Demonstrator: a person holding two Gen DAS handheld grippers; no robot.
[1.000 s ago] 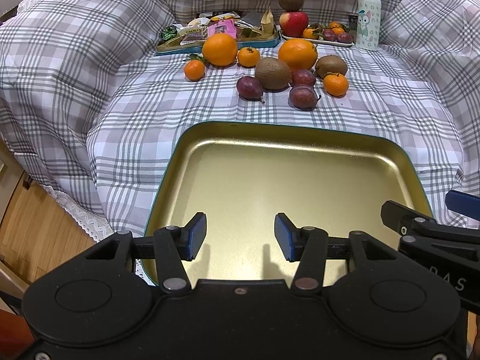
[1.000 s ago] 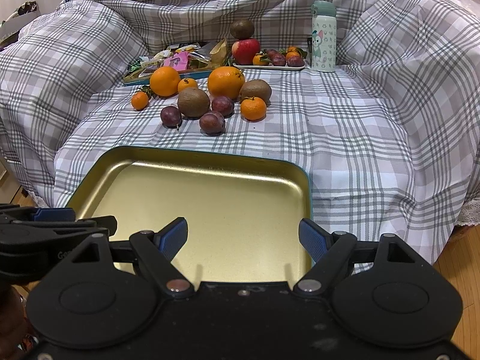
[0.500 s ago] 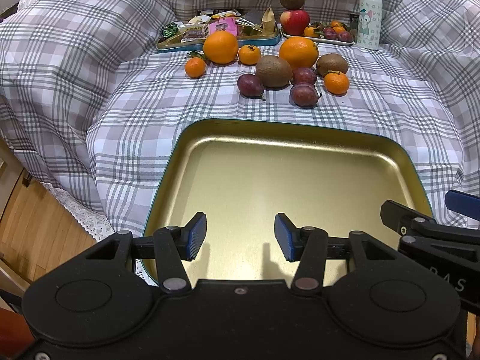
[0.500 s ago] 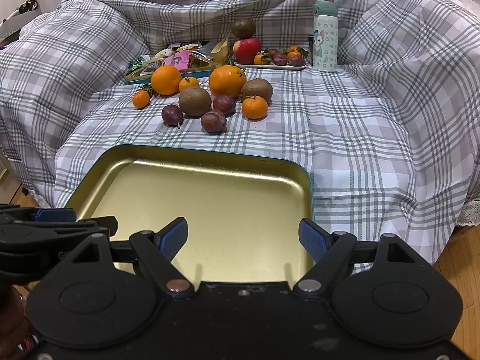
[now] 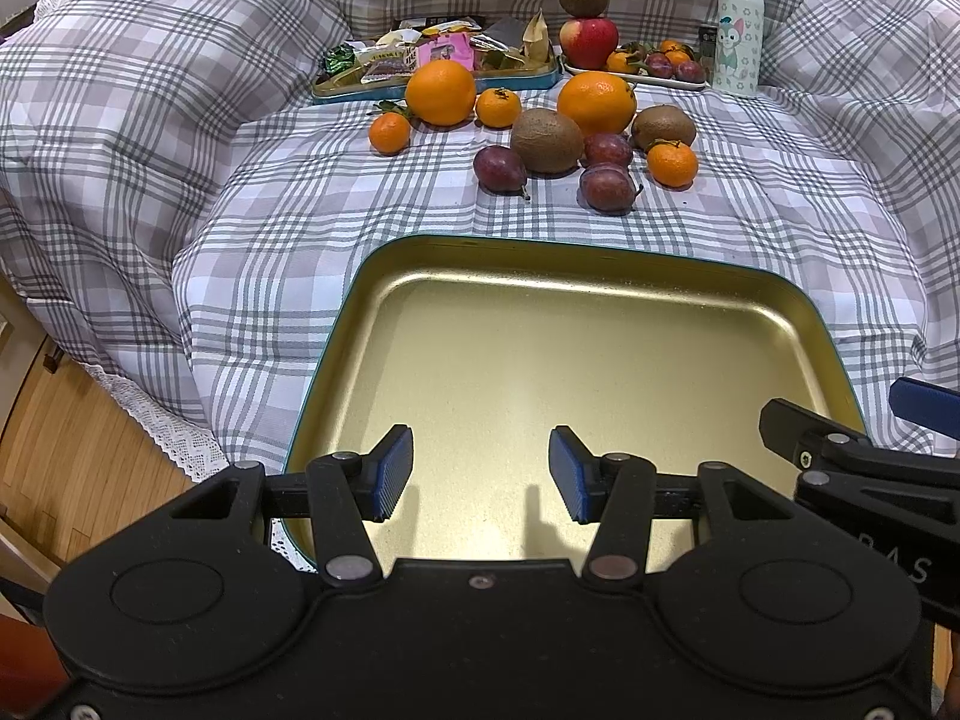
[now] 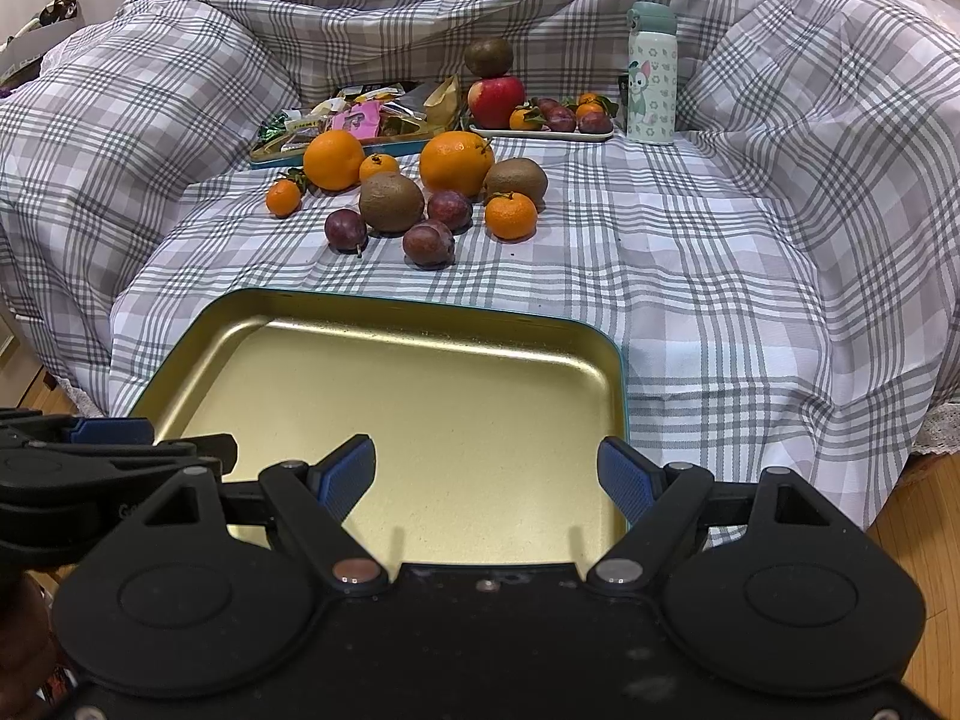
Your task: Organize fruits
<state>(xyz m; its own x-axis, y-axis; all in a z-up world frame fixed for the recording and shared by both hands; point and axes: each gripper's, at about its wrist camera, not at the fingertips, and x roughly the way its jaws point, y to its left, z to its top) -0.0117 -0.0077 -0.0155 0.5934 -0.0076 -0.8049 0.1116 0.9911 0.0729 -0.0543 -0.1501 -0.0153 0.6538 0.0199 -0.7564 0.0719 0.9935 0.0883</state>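
Note:
A gold metal tray with a teal rim lies empty on the plaid cloth close in front. Beyond it sits a cluster of loose fruit: two big oranges, small mandarins, brown kiwis and dark plums. My left gripper hangs open over the tray's near part, holding nothing. My right gripper is open wider, also empty, over the tray's near right corner. Each gripper shows at the edge of the other's view.
At the back stand a teal tray of snack packets, a white plate with an apple, a kiwi on top and small fruit, and a pale green bottle. Wooden floor lies past the cloth's edges.
Both views have crept slightly forward and tilted, so the fruit cluster sits a little lower in frame. Both grippers stay open as before.

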